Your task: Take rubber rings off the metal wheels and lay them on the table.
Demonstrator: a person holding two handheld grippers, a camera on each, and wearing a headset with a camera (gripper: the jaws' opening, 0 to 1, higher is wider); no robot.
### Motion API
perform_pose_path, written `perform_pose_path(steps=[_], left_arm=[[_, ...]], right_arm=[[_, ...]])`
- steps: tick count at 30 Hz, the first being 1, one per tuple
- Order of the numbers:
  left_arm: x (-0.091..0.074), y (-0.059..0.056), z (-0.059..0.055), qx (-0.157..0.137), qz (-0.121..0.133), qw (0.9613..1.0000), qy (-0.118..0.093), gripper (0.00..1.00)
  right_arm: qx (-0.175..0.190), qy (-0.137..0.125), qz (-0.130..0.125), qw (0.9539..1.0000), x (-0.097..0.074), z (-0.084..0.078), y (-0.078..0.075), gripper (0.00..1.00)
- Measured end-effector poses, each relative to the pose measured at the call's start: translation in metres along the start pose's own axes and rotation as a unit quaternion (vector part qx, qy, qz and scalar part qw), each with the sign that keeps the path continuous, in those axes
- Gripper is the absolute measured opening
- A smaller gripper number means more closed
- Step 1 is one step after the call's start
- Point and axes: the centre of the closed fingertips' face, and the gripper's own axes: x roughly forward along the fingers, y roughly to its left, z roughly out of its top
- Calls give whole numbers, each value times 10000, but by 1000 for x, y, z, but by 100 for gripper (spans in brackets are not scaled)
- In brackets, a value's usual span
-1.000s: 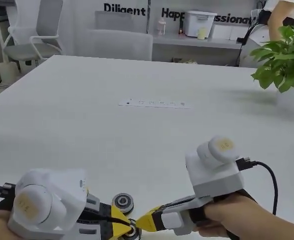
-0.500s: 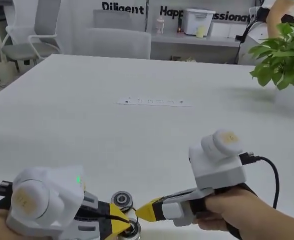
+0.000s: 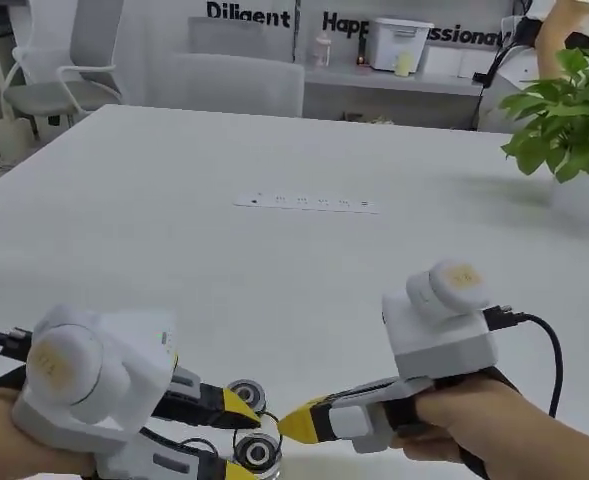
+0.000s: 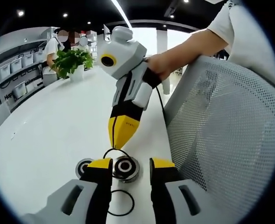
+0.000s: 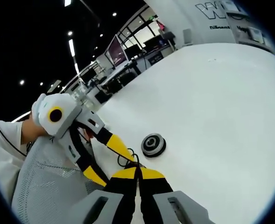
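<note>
A metal wheel [image 3: 257, 452] lies on the white table [image 3: 304, 280] between the spread jaws of my left gripper [image 3: 240, 436]. In the left gripper view that wheel [image 4: 126, 168] sits just past the open left gripper [image 4: 131, 163]. A second wheel [image 3: 244, 393] lies beside it, also seen in the right gripper view as a wheel [image 5: 153, 144]. My right gripper [image 3: 286, 426] is shut on a thin black rubber ring [image 4: 110, 151] that loops from its tip down to the near wheel. A loose rubber ring [image 4: 132, 204] lies flat under the left jaws.
A potted plant [image 3: 564, 110] stands at the table's far right, and a flat white socket strip [image 3: 309, 204] lies mid-table. A mesh chair back [image 4: 221, 140] is close to the table's near edge. Chairs and shelves stand beyond the far edge.
My left gripper's jaws have spread apart and the near wheel now lies free between them. The right gripper stays shut, its tip barely moved.
</note>
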Motion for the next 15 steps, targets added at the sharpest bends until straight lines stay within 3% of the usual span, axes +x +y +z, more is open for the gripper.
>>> perform_pose_path(steps=[7,15], left_arm=[[-18,0,19,-62,-66,9999,-142,44],[-46,2,35,-28,79,9997,-216,59]], right_arm=[[50,-59,-27,10000,-2,1,-2,0],[59,-159,-45,9998,-5,5,-2,0]])
